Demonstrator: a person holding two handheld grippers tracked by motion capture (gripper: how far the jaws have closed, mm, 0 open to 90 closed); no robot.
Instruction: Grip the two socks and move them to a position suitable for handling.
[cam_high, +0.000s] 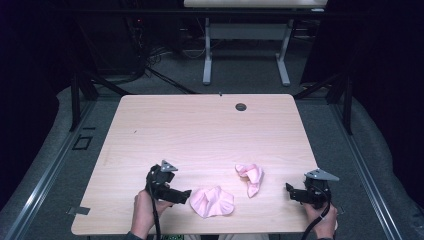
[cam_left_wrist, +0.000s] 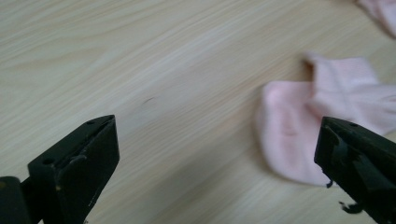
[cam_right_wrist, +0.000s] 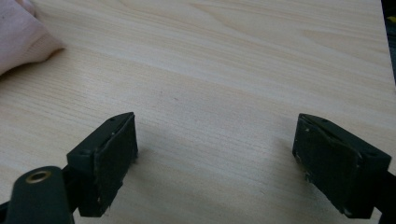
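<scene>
A person sits at the bottom edge of the high view, at a light wooden table (cam_high: 200, 125); each hand holds a black gripper. The left gripper (cam_high: 186, 195) is at the lower left of the frame, with its tips just beside a crumpled pink sock (cam_high: 212, 201) near the bottom middle; it is hard to tell there if the tips touch the sock. In the left gripper view its two black jaws stand far apart with nothing pinched, bare wood shows between them, and the pink sock (cam_left_wrist: 317, 121) lies at the right side of the frame, partly behind the right jaw. A second pink sock (cam_high: 251, 178) lies bunched up a little higher and to the right of the first in the high view, apart from it. The right gripper (cam_high: 289, 191) is at the lower right of the frame, well apart from that second sock; its jaws are spread wide and hold nothing. In the right gripper view a bit of pink sock (cam_right_wrist: 21, 39) peeks in at the upper left corner.
</scene>
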